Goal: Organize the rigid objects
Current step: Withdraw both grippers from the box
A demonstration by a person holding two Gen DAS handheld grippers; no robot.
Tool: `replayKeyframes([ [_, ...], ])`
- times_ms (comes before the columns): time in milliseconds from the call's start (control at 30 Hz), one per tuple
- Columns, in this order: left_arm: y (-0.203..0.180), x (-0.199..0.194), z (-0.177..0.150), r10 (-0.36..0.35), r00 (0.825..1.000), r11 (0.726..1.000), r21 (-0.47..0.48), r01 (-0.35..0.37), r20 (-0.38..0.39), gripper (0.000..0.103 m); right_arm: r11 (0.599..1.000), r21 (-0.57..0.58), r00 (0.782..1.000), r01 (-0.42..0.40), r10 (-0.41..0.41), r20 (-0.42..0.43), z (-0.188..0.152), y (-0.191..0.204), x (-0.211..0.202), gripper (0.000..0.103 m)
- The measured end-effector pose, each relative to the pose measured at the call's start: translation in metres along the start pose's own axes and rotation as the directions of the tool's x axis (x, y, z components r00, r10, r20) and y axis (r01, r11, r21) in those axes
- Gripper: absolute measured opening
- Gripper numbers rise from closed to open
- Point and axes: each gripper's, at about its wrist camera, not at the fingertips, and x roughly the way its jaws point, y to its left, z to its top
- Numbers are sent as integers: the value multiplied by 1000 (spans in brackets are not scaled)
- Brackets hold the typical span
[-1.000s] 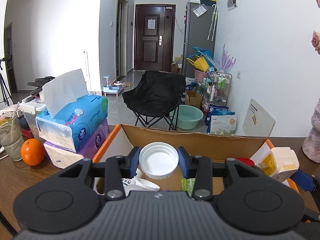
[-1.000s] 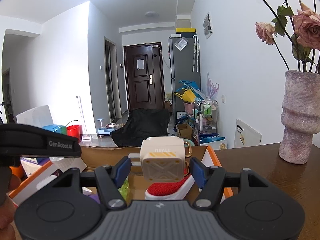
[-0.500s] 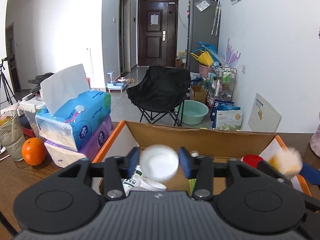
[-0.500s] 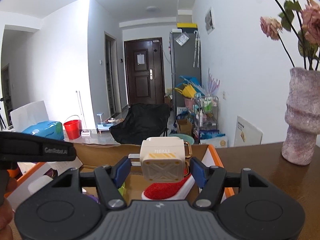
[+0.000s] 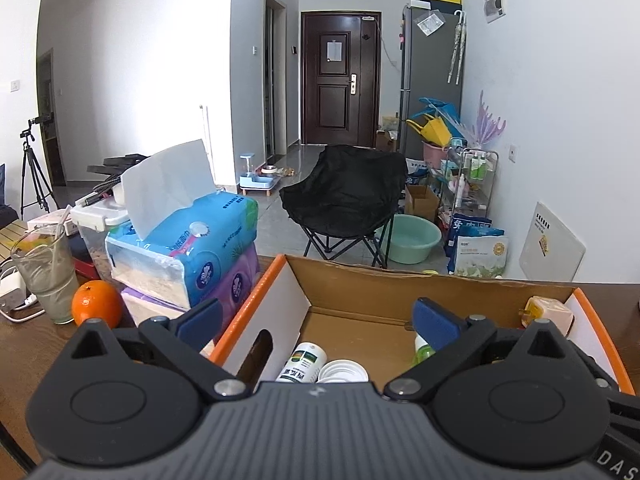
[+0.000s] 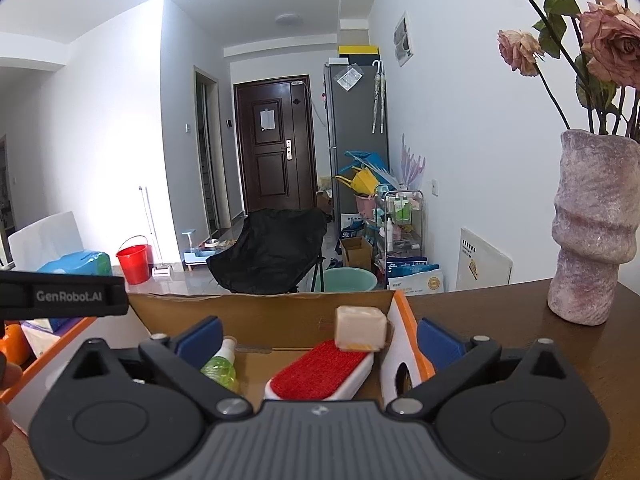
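On left claw (image 6: 60,296) body, white "GenRobot.AI" lettering (fully legible)

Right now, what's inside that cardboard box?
In the cardboard box: a white lid, labelled bottle, green bottle, red brush and cream charger. The grippers' bodies hide the box's near part.

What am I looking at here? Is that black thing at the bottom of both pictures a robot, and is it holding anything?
No robot: a person holds a two-finger tool in each hand, each with a camera looking along its fingers. One picture is from the left gripper, the other from the right gripper. Both jaws are opening, with nothing between them. Both hover over a cardboard box on a wooden table. Inside lie a white lid, a pill bottle, a green bottle, a red brush and a cream plug.
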Motion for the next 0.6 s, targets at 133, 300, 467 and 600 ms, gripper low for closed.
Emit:
replayKeyframes([
  [133, 3, -5, 1, 0, 1000, 1000, -2, 0, 9, 103, 1000, 2, 1000, -4, 4, 6, 2, -2, -3, 103],
  [300, 7, -14, 2, -10, 1000, 1000, -1, 10, 18, 103, 1000, -4, 1000, -3, 3, 11, 4, -3, -11, 103],
  [467, 11, -27, 1, -26, 999, 1000, 8, 26, 20, 103, 1000, 2, 1000, -14, 14, 0, 8, -6, -23, 103],
  [600, 17, -42, -1, -38, 999, 999, 24, 37, 26, 103, 1000, -11, 1000, -22, 22, 3, 10, -5, -38, 103],
])
